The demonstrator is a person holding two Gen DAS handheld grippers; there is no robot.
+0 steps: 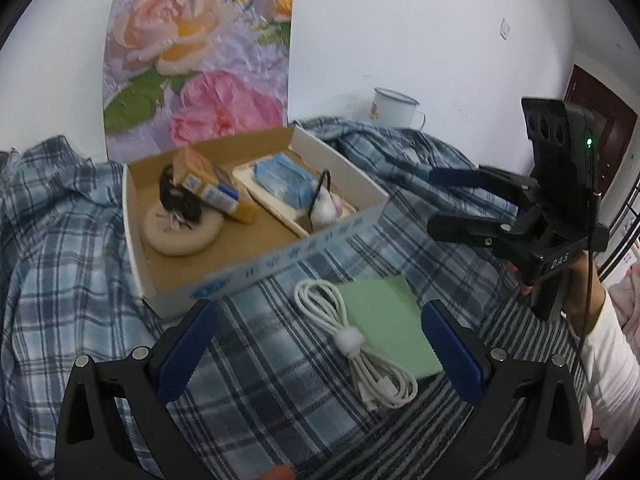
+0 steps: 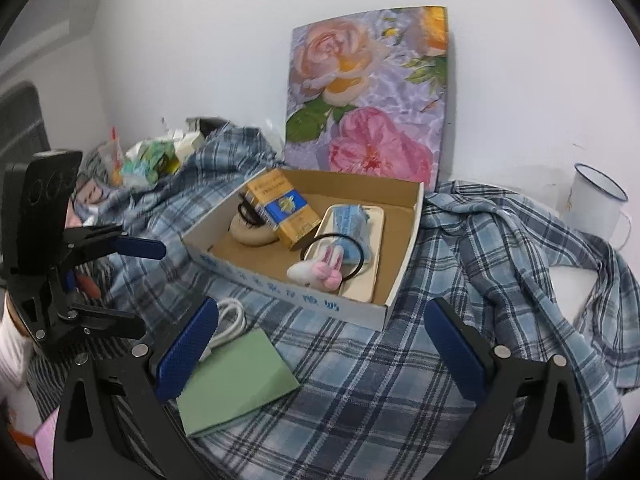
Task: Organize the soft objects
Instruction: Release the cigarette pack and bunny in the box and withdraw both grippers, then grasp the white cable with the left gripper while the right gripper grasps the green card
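Observation:
A shallow cardboard box (image 1: 264, 264) (image 2: 288, 292) sits on blue plaid cloth (image 1: 260, 380) (image 2: 380, 380). Inside lie a round beige puff (image 1: 180, 234) (image 2: 250, 234), a black hair tie (image 1: 176, 196), a yellow carton (image 1: 218, 186) (image 2: 286, 208), a blue tissue pack (image 1: 282, 182) (image 2: 352, 220) on a cream tray (image 2: 360, 286), and a bunny hair tie (image 1: 324, 208) (image 2: 320, 270). In front of the box lie a coiled white cable (image 1: 360, 352) (image 2: 232, 320) and a green pad (image 1: 390, 328) (image 2: 236, 384). My left gripper (image 1: 320, 348) is open over cable and pad. My right gripper (image 2: 320, 344) (image 1: 448, 204) is open, empty.
A floral board (image 1: 196, 64) (image 2: 368, 92) leans on the white wall behind the box. A white enamel mug (image 1: 394, 108) (image 2: 596, 204) stands at the right. A heap of packets and cloth (image 2: 148, 160) lies at the far left. A person's white sleeve (image 1: 608, 368) is at the right.

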